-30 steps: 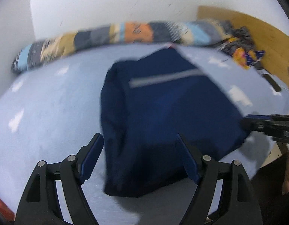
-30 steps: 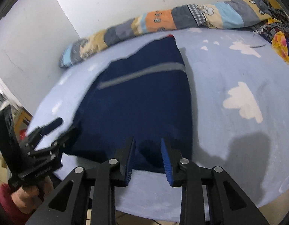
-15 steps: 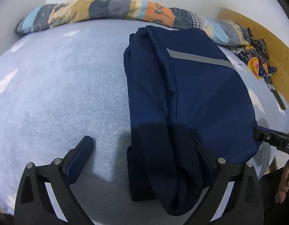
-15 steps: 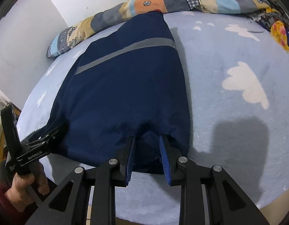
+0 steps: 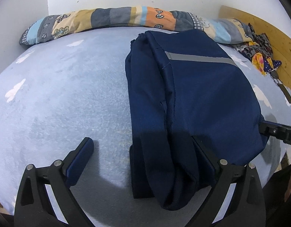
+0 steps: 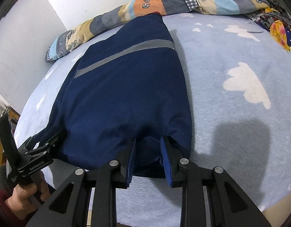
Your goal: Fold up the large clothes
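A navy garment (image 5: 198, 98) with a grey reflective stripe lies folded lengthwise on the light blue bed (image 5: 60, 94); it also fills the right wrist view (image 6: 126, 98). My left gripper (image 5: 143, 151) is wide open at the garment's near left edge, its right finger resting on the cloth and its left finger over bare bedspread. My right gripper (image 6: 148, 151) has its jaws a small way apart, with the garment's near hem lying between them. The left gripper shows in the right wrist view (image 6: 45, 141) at the garment's left corner.
A rolled patchwork quilt (image 5: 111, 21) lies along the far wall. A pile of colourful clothes (image 5: 258, 54) sits at the far right by a wooden headboard (image 5: 268, 30). The bed's near edge runs just under both grippers.
The garment came down flat onto the bed. My left gripper moved in low to its near left edge. My right gripper's jaws opened slightly around the hem.
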Demonstrator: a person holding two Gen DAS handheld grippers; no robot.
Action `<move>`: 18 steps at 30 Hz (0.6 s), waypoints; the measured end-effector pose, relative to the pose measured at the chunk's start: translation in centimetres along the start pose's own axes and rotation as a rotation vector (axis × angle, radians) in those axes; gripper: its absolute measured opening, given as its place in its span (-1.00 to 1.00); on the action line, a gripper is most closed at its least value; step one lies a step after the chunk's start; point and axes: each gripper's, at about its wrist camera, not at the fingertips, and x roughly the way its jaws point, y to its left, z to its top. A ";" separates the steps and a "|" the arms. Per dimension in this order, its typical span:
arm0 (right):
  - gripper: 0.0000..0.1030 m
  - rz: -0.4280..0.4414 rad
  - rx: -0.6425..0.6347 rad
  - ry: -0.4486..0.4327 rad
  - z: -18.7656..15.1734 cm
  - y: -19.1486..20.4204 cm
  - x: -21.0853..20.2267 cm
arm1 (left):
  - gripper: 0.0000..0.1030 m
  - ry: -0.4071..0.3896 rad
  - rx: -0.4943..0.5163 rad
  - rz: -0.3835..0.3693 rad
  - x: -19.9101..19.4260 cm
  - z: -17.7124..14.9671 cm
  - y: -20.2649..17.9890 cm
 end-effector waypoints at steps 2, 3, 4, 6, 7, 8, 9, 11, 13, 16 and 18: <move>-0.47 -0.002 0.002 -0.003 -0.1 0.0 0.0 | 0.96 -0.004 0.012 0.007 -0.1 0.0 -0.1; -0.47 -0.002 0.004 -0.004 -0.1 0.0 -0.1 | 0.96 -0.006 0.017 0.010 -0.1 0.0 -0.2; -0.47 -0.002 0.004 -0.005 -0.1 0.0 -0.1 | 0.96 -0.009 0.022 0.012 -0.1 0.0 -0.3; -0.47 -0.002 0.003 -0.005 -0.1 0.0 -0.1 | 0.96 -0.012 0.027 0.018 -0.2 0.0 -0.4; -0.47 -0.003 0.003 -0.006 -0.1 -0.1 -0.1 | 0.96 -0.013 0.029 0.019 -0.2 0.0 -0.4; -0.47 -0.004 0.003 -0.007 -0.1 0.0 -0.1 | 0.96 -0.014 0.031 0.021 -0.2 0.0 -0.4; -0.47 -0.005 0.004 -0.008 -0.1 0.0 -0.1 | 0.96 -0.015 0.033 0.022 -0.2 0.0 -0.4; -0.47 -0.006 0.007 -0.012 -0.1 0.0 -0.2 | 0.96 -0.017 0.036 0.025 -0.3 0.0 -0.4; -0.46 -0.006 0.010 -0.015 -0.2 0.1 -0.2 | 0.96 -0.023 0.046 0.035 -0.5 0.0 -0.6; -0.46 -0.009 0.011 -0.019 -0.2 0.2 -0.4 | 0.96 -0.034 0.067 0.051 -0.7 -0.1 -0.8; -0.42 -0.011 0.010 -0.024 -0.3 0.3 -0.5 | 0.96 -0.039 0.074 0.058 -0.8 -0.2 -0.9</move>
